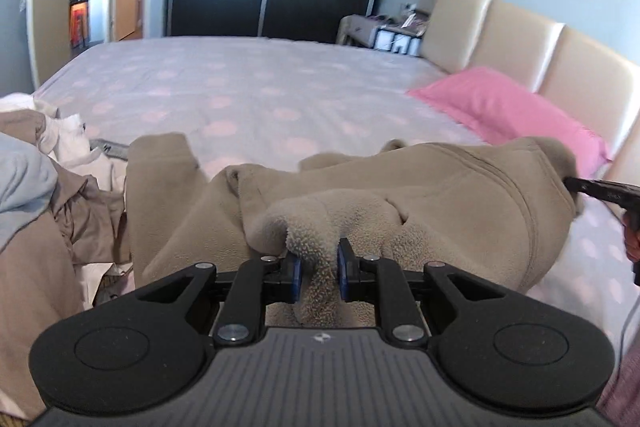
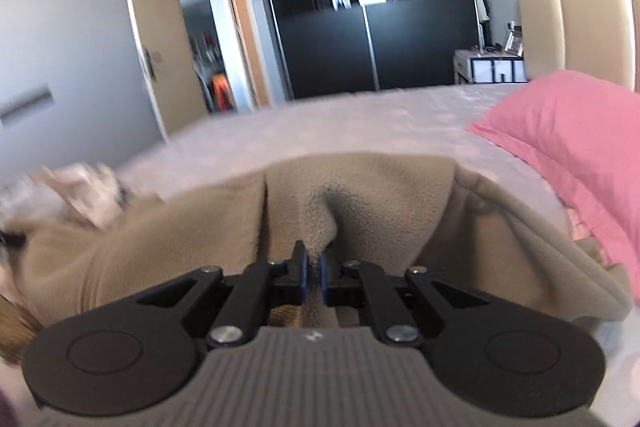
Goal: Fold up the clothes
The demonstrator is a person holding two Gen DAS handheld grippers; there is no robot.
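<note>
The left tool (image 1: 319,267) is clamped on a bunched fold of the beige fleece garment (image 1: 460,195), blue pads pressing the fabric from both sides. The right tool (image 2: 314,273) pinches another edge of the same beige fleece garment (image 2: 380,195), its pads nearly together. The garment hangs between them just above the dotted lilac bed sheet (image 1: 248,87), near the pink pillow (image 1: 508,111) and a heap of mixed clothes (image 1: 52,187) to the left
</note>
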